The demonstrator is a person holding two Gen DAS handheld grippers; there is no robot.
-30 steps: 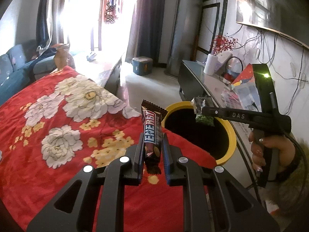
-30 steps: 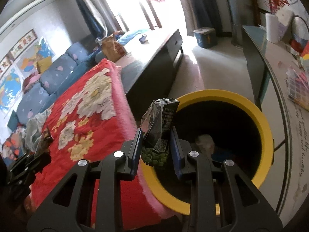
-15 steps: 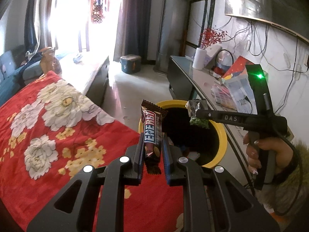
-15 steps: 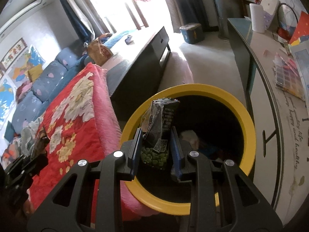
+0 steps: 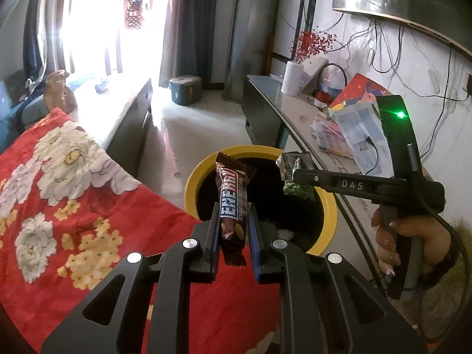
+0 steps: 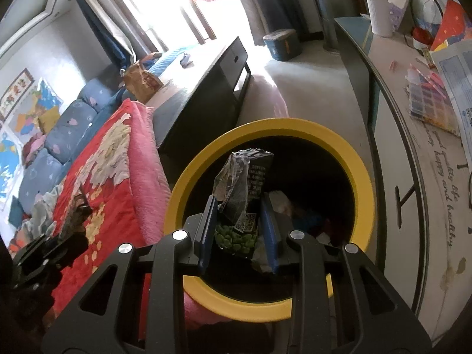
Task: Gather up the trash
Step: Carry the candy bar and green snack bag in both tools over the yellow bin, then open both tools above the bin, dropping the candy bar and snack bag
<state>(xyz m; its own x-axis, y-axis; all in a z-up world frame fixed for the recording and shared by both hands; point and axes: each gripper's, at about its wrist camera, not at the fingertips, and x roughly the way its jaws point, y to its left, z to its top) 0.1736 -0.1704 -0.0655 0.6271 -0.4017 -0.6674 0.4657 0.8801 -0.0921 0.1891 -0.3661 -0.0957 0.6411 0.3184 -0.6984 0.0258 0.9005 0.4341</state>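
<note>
My left gripper (image 5: pixel 234 230) is shut on a brown "ENERGY" bar wrapper (image 5: pixel 233 197), held upright near the rim of a yellow-rimmed trash bin (image 5: pixel 203 168). My right gripper (image 6: pixel 239 227) is shut on a dark snack packet with green peas (image 6: pixel 244 188), right over the mouth of the bin (image 6: pixel 265 126). In the left wrist view the right gripper (image 5: pixel 295 174) reaches in from the right over the bin with the packet (image 5: pixel 295 188), and a hand (image 5: pixel 410 236) holds its handle. Some crumpled trash (image 6: pixel 283 200) lies inside the bin.
A red flowered blanket (image 5: pixel 67 188) covers the bed left of the bin. A long desk (image 6: pixel 424 183) with papers, a colour set and a white roll (image 6: pixel 380 14) runs along the right wall. A dark low cabinet (image 6: pixel 212 88) and a small blue box (image 6: pixel 281 42) stand beyond.
Both grippers have moved toward the bin with their wrappers; the bin looms larger and more centred. The right gripper now hangs over the opening. Neither grip has changed.
</note>
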